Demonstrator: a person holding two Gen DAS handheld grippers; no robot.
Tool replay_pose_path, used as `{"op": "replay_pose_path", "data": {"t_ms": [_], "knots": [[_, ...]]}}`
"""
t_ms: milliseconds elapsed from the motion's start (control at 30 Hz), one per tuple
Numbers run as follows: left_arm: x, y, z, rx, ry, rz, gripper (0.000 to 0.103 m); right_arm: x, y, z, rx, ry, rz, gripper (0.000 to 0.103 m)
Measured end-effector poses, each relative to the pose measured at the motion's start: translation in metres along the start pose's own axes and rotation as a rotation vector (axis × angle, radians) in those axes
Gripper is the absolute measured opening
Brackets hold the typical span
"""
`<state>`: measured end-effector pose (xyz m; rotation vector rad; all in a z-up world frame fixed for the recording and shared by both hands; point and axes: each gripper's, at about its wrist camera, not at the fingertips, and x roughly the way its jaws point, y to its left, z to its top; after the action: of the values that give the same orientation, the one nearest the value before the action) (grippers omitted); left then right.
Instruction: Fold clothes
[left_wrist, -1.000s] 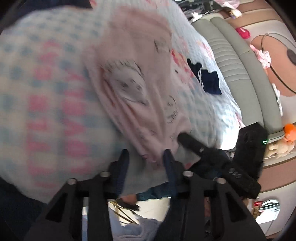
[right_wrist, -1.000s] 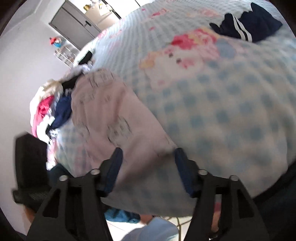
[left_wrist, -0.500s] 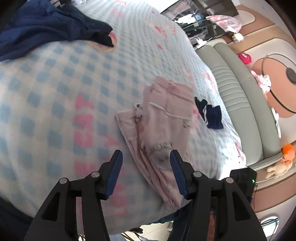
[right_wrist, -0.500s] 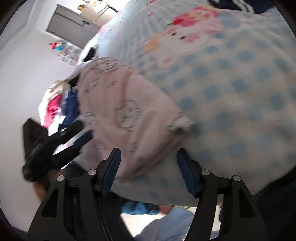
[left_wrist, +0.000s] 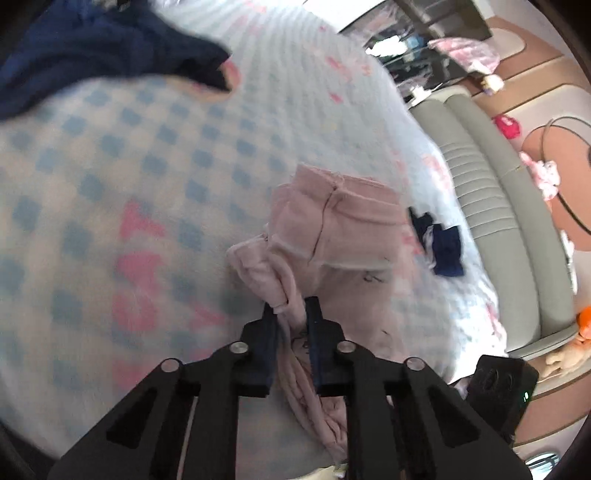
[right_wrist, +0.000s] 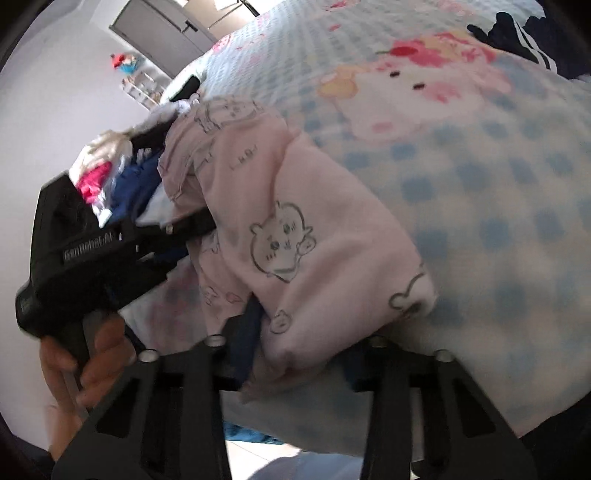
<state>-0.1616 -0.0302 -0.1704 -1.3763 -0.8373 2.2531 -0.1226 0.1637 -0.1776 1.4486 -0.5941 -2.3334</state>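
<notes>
— What did the room look like?
— Blue-checked bedspread over a bed, grey padded headboard beyond, dark clothes heaped far off.
— And the hands?
— Both angled down. Left tool was closing, pink garment bunched between its jaws. Right tool was closing on the same garment's near edge, at the bed's edge.

The right gripper is closing on the near edge of a pink garment printed with little animal faces, the cloth bunched between its fingers. Left of them, a hand holds the left gripper, which bites the garment's far side on the checked bedspread
</notes>
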Motion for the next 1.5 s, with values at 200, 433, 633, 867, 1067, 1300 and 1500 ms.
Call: {"op": "replay_pose_path", "data": {"t_ms": [200,433,633,867,1067,1300,1500], "knots": [[-0.026,-0.034,-0.038,0.024,-0.017,-0.007,0.012,-0.054,-0.015,0.025,0.008,-0.132,0.003,0.025],[0.000,-0.005,-0.076,-0.007,0.101,0.080,0.023,-0.049,-0.061,0.007,0.095,-0.085,-0.135,0.030],[-0.061,-0.012,-0.061,0.057,-0.083,0.120,0.030,-0.071,-0.047,0.010,0.071,-0.157,-0.195,0.038],[-0.065,-0.057,-0.033,0.331,-0.177,0.184,0.034,-0.061,-0.014,0.007,-0.080,-0.168,-0.203,0.039],[0.002,-0.077,-0.026,0.478,-0.041,0.268,0.036,-0.064,-0.029,-0.009,-0.094,-0.157,-0.190,0.042],[0.012,-0.037,-0.018,0.352,0.040,0.263,0.056,-0.059,-0.059,-0.013,-0.015,-0.109,-0.225,0.046],[-0.017,-0.056,-0.026,0.361,-0.067,0.212,0.052,-0.073,-0.057,-0.013,0.000,-0.169,-0.207,0.046]]}}
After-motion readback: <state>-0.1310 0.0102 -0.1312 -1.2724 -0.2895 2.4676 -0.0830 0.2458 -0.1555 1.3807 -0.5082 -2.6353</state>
